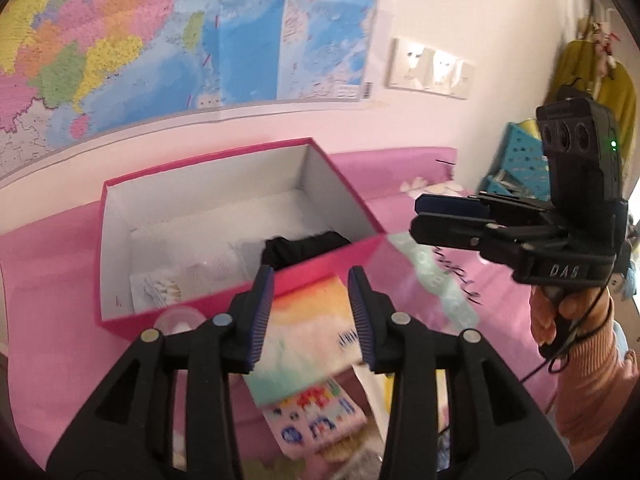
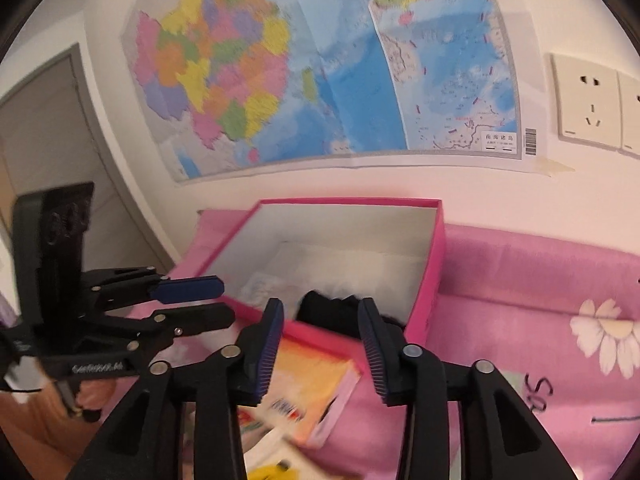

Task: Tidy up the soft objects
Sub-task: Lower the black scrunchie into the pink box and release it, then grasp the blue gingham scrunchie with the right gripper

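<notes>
Wall map (image 2: 320, 80) above a pink bedsheet (image 2: 520, 280), with an open pink box (image 1: 332, 258) holding a black cloth (image 1: 304, 250) just beyond both claws. Left gripper (image 1: 312, 316) and right gripper (image 2: 322, 344) parted, empty, over a colourful book (image 2: 308, 392). "DAS" legible on the right gripper only from the left wrist; socket (image 2: 588, 100) sharp only from the right.

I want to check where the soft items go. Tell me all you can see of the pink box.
The pink box is an open, lidless rectangular carton, looking like cardboard: pink outside, white inside. It sits upright on the pink bedspread near the wall. Inside lie a black cloth and white items. Neither gripper touches it.
</notes>
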Demonstrator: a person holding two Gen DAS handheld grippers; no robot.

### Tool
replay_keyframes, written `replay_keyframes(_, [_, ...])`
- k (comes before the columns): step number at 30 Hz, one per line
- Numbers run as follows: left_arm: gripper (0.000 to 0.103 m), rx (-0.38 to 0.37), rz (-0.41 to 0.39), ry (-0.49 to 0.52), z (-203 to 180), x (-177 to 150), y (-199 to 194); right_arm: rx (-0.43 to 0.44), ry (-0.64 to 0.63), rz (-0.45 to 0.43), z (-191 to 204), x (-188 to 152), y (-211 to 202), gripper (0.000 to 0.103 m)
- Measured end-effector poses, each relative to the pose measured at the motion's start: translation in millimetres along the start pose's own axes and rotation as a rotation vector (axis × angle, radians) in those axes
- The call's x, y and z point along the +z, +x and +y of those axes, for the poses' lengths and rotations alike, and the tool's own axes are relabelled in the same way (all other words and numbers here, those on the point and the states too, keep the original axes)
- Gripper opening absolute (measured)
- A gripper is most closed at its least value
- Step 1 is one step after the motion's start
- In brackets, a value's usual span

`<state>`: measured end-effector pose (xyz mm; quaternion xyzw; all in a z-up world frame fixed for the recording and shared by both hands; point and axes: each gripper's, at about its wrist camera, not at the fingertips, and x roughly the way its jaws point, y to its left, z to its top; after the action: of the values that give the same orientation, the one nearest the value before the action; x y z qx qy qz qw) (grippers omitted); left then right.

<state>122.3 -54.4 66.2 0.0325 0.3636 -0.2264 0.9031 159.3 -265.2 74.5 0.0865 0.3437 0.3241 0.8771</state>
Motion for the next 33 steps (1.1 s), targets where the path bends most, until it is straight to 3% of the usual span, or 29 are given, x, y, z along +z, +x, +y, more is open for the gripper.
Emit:
replay_keyframes(6, [0.045, -0.064, 0.004, 0.012, -8, -32, -27, 0.101, -0.025, 0.011, 20, -25, -39, 0.052])
replay_keyframes(13, [0.045, -0.118, 0.089, 0.027, -26, -80, -27, 0.124, -0.065, 0.072, 40, -67, -61, 0.064])
replay_keyframes(18, [0.045, -0.209, 0.179, 0.033, -45, -113, -18, 0.123, 0.015, 0.167, 29, -112, -53, 0.064])
replay_keyframes(22, [0.045, -0.225, 0.202, 0.049, -55, -126, -18, 0.133, 0.066, 0.267, 23, -142, -44, 0.064])
replay_keyframes(29, [0.045, -0.237, 0.248, 0.070, -70, -145, -11, 0.181, -0.001, 0.439, 47, -184, -43, 0.063])
replay_keyframes(33, [0.045, -0.230, 0.257, 0.068, -71, -148, -10, 0.166, -0.118, 0.517, 67, -211, -37, 0.059])
